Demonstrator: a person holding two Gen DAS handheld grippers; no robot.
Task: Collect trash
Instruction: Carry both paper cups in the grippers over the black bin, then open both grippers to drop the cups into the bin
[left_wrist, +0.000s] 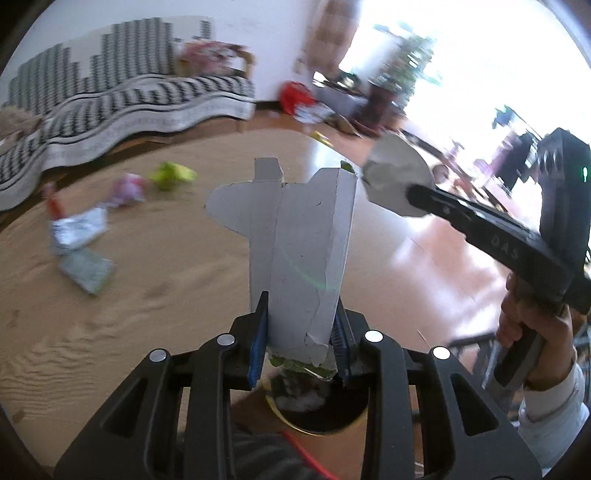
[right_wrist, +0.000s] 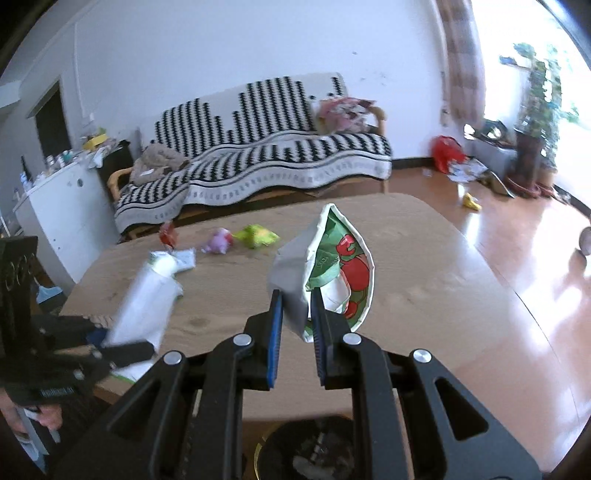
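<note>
Left wrist: L jaws clamp flattened carton (left_wrist: 303, 254); R jaws pinch torn cup (right_wrist: 328, 273).

grippers: 2 (left_wrist: 301, 332) (right_wrist: 297, 314) | held cardboard scraps: 2 (left_wrist: 303, 240) (right_wrist: 325, 273) | table litter: about 5, blurred (right_wrist: 255, 236) | sofa: 1 (right_wrist: 258, 147) | bin: 1 (right_wrist: 306, 450)

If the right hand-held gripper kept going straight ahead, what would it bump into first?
Probably the bare wooden table. The right hand-held gripper, shut on a tomato-print wrapper, points down at it; the scattered wrappers lie off to the left. Depth is uncertain.

Grey carton (left_wrist: 303, 251), red-green wrapper (right_wrist: 343, 266), black-white zigzag sofa cover (right_wrist: 258, 147)
</note>
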